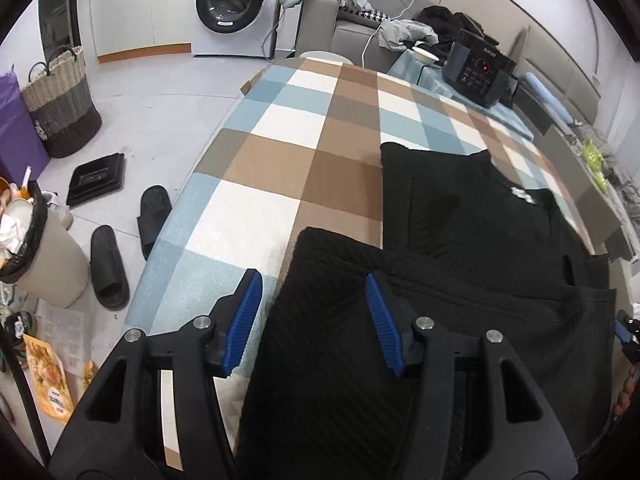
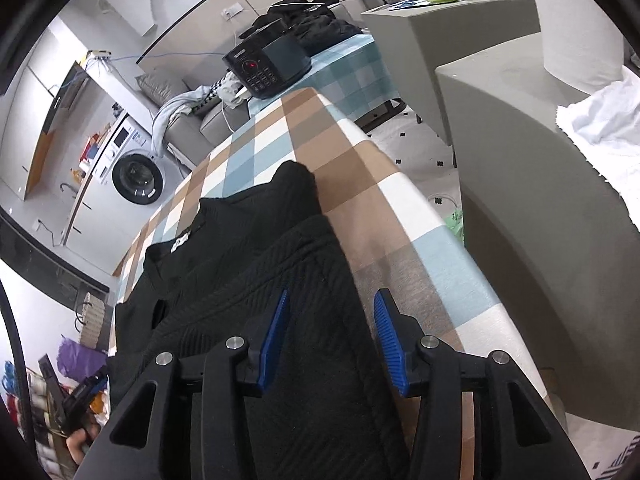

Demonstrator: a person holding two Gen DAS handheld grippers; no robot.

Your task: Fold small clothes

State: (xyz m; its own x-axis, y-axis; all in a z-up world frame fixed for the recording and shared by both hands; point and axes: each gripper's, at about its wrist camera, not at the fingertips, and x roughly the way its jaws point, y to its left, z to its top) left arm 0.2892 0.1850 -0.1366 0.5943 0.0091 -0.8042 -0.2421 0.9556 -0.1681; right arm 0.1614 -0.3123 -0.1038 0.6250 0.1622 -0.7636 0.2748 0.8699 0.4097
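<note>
A washing machine (image 1: 231,4) stands against white cabinets (image 1: 132,8); grey floor (image 1: 160,112) (slippers (image 1: 108,266), woven basket (image 1: 60,104)) borders the checked worktop (image 1: 304,152).

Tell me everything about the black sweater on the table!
The black sweater looks like soft knit with slanted ribbed lines. It lies flat on the checked tablecloth, partly folded, a small white label at its neck. Each open claw, left and right, straddles one near edge without pinching it.

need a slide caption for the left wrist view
Left tool open, straddling the near left edge of a black garment on a checked tablecloth.
</note>
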